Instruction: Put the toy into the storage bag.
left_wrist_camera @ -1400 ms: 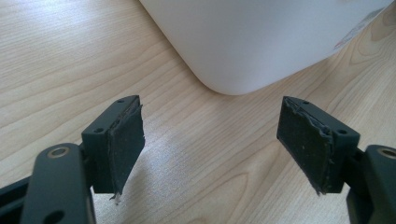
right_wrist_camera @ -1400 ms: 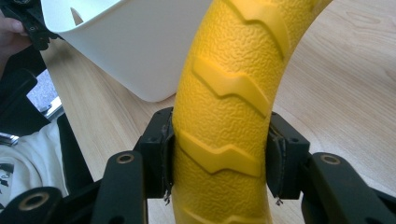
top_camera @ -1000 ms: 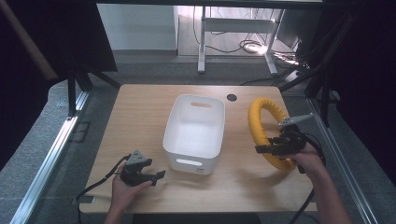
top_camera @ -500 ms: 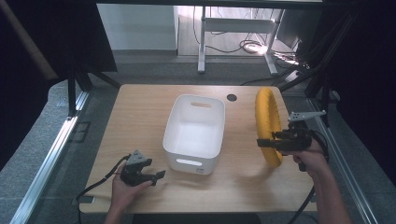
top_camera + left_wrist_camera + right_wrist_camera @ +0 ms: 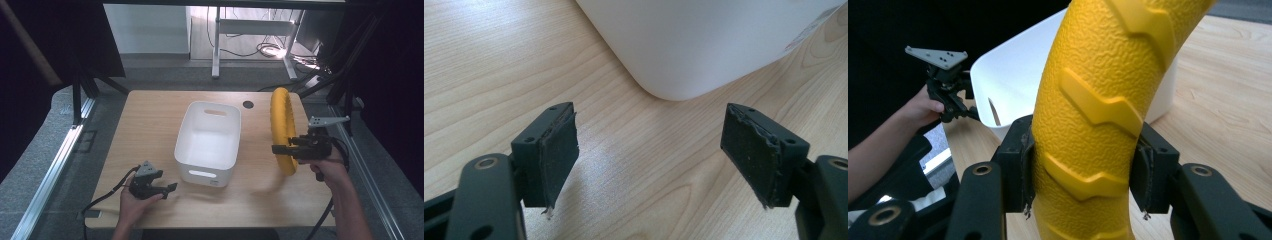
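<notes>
Your right hand-held gripper (image 5: 278, 149) is clamped on the yellow tyre ring (image 5: 282, 127), upright at frame right beside the white bin (image 5: 208, 142). Keep it vertical (left hand-held gripper (image 5: 170, 188) idles open) while carrying across.

The high view is soft and low in detail. The wooden surface (image 5: 150, 130) is evenly lit, the surround dark, with glare on the floor beyond its far edge. Both gripper views are sharper. A pale sheen lies on the wood between the left jaws, and the white bin (image 5: 704, 40) looks washed out.
</notes>
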Tool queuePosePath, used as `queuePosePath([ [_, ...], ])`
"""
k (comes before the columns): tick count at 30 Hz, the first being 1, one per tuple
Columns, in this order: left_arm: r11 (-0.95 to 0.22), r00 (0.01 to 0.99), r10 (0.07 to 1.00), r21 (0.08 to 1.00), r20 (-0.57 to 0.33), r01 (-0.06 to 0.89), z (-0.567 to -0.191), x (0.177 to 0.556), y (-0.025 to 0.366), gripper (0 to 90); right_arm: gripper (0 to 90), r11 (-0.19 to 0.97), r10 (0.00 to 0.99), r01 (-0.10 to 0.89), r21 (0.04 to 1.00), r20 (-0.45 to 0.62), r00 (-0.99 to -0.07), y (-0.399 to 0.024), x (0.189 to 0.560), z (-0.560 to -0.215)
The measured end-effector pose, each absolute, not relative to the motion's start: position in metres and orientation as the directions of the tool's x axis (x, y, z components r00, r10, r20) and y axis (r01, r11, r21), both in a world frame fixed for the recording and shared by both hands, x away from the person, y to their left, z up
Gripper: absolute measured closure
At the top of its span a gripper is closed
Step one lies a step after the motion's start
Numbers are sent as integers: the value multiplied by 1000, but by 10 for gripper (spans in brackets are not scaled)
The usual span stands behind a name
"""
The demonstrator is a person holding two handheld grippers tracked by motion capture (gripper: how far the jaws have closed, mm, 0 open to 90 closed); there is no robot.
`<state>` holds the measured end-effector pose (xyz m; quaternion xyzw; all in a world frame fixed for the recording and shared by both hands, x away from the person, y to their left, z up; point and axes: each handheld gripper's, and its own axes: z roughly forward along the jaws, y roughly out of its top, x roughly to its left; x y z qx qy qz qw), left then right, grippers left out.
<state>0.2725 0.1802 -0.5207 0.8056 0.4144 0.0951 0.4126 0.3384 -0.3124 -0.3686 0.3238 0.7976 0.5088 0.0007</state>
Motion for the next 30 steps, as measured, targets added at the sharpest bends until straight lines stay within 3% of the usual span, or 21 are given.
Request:
queuePosePath([
  [10,-321,641,745,742,-187,589,-521,273,180,231,508,240,512,508,827,337,-790,-304,339,-367],
  [30,-326,641,744,736,-188,594,-523,273,179,231,507,0,589,406,914,329,-738,-281,326,-364],
])
